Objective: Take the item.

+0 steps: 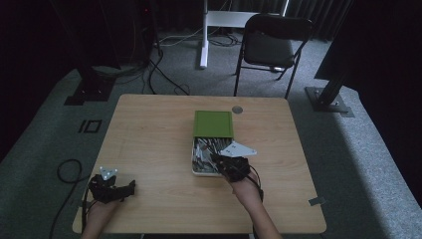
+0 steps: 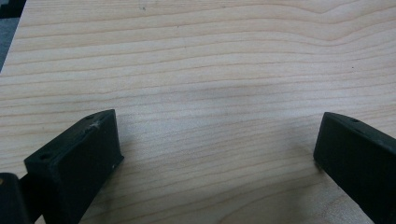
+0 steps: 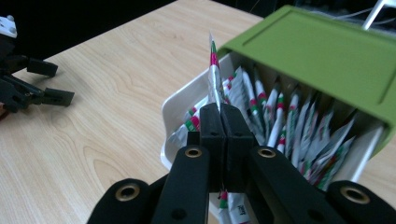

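**Green-lidded box, one sachet pinched**

Green lid (image 3: 322,51) is sitting slid back over the far part of the white box (image 3: 180,105), leaving the near part full of red, green and white sachets. Your right gripper (image 3: 219,112) is clamping its jaws together on one sachet (image 3: 214,70), which is standing upright above the rest. Your left gripper (image 2: 217,154) is resting over bare wooden table (image 2: 210,70) near the front left corner, jaws spread wide and holding nothing.
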`<state>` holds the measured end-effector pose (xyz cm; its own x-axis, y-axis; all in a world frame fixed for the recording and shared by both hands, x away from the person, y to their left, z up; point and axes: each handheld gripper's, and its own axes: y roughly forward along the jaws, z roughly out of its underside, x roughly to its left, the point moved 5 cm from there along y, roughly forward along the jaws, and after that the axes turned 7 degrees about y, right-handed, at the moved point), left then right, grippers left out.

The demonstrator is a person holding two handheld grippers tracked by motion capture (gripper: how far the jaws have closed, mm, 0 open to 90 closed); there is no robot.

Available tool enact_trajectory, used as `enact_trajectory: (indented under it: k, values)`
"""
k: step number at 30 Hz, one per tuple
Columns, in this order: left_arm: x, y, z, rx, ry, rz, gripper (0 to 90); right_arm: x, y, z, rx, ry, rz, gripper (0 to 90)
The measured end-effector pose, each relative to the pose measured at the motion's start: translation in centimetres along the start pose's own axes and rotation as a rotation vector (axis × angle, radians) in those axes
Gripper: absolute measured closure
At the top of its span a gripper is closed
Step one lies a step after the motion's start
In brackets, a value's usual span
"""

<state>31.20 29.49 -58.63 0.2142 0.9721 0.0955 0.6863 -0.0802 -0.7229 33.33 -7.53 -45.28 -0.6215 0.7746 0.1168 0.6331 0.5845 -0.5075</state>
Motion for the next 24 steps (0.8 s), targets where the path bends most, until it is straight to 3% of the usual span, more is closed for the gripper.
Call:
enact_trajectory:
  k: [11,18,24]
  values:
    - [0.0,0.0,0.0,0.000,0.000,0.000,1.3,-1.7,-2.3,-2.4,-0.077,0.011,0.045,89.3]
    - [0.0,0.0,0.0,0.001,0.000,0.000,1.3,-3.9,-4.0,-3.1,-0.114,0.040,0.092,89.3]
    - [0.0,0.0,0.0,0.000,0.000,0.001,1.3,-6.6,-5.1,-2.8,-0.120,0.078,0.152,89.4]
